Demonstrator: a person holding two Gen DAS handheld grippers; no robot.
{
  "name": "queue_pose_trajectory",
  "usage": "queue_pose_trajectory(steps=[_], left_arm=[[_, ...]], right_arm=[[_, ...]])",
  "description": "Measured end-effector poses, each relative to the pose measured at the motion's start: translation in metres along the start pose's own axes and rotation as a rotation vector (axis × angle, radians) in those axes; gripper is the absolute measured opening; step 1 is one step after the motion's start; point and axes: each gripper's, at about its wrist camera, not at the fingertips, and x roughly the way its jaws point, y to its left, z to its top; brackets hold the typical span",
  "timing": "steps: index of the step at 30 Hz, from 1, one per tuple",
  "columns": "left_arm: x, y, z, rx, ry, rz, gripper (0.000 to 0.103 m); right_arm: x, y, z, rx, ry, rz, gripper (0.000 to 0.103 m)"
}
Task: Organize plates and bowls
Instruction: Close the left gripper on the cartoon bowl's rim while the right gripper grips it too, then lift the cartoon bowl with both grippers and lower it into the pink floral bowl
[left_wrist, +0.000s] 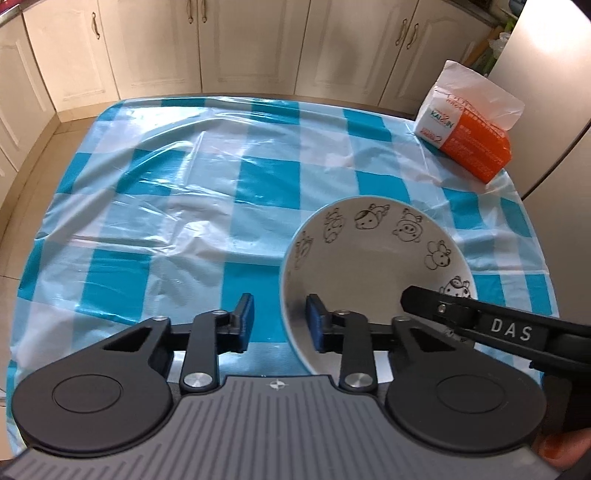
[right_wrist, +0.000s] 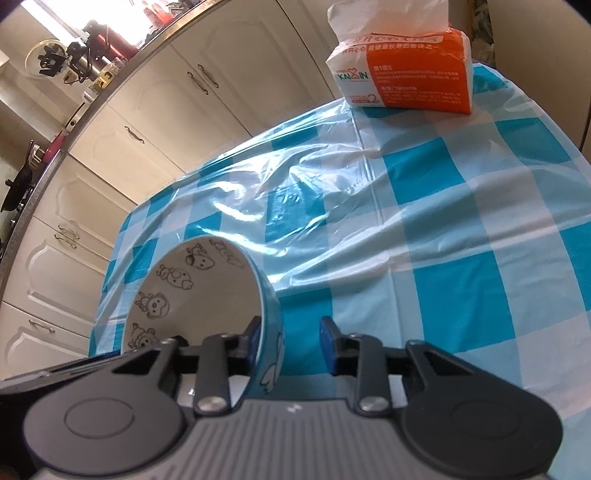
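— So, where is the bowl (left_wrist: 369, 266) sitting right now?

— It is sitting on the near right part of the tabletop (left_wrist: 258, 96), on the blue-and-white checked cloth (left_wrist: 177, 206) that is covering it. It is showing a white inside ringed with little cartoon animals, and a blue outer wall.

— And what are your left tongs (left_wrist: 280, 317) doing?

— I am holding them over the bowl's left rim. One pad is hanging inside the bowl and the other is hanging outside it, so the rim is passing between them. Cloth is still showing between the outer pad and the wall, so they are standing released, not clenched on anything.

— What about the right tongs (right_wrist: 291, 332)?

— I am reaching them over the opposite rim. In the right wrist view the wall is running up between the two pads; the inner pad is lying close against the white side, though I cannot tell whether it is touching, and the outer pad is standing clearly apart from the blue side. So they too are gripping nothing.

— Is anything else lying on the tabletop?

— An orange-and-white tissue pack (left_wrist: 465, 136) is standing at the far right corner, well apart from the bowl. Cream cabinets (left_wrist: 166, 44) are running along behind the far edge.
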Motion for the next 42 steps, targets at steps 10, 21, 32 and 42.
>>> queue_pose_trajectory(steps=[10, 21, 32, 42], left_arm=[[-0.001, 0.001, -0.001, -0.047, -0.004, -0.036, 0.013], [-0.028, 0.004, -0.004, -0.081, -0.043, -0.012, 0.009], [-0.086, 0.009, -0.014, -0.13, -0.116, 0.023, 0.009], [-0.14, 0.03, -0.044, -0.217, -0.159, 0.084, 0.009]], right_arm=[[-0.001, 0.008, -0.001, -0.026, -0.004, 0.008, 0.01], [-0.013, 0.019, -0.004, -0.032, 0.007, 0.018, 0.01], [-0.047, 0.047, -0.002, -0.099, -0.024, 0.071, 0.01], [-0.073, 0.084, -0.02, -0.195, 0.0, 0.143, 0.01]])
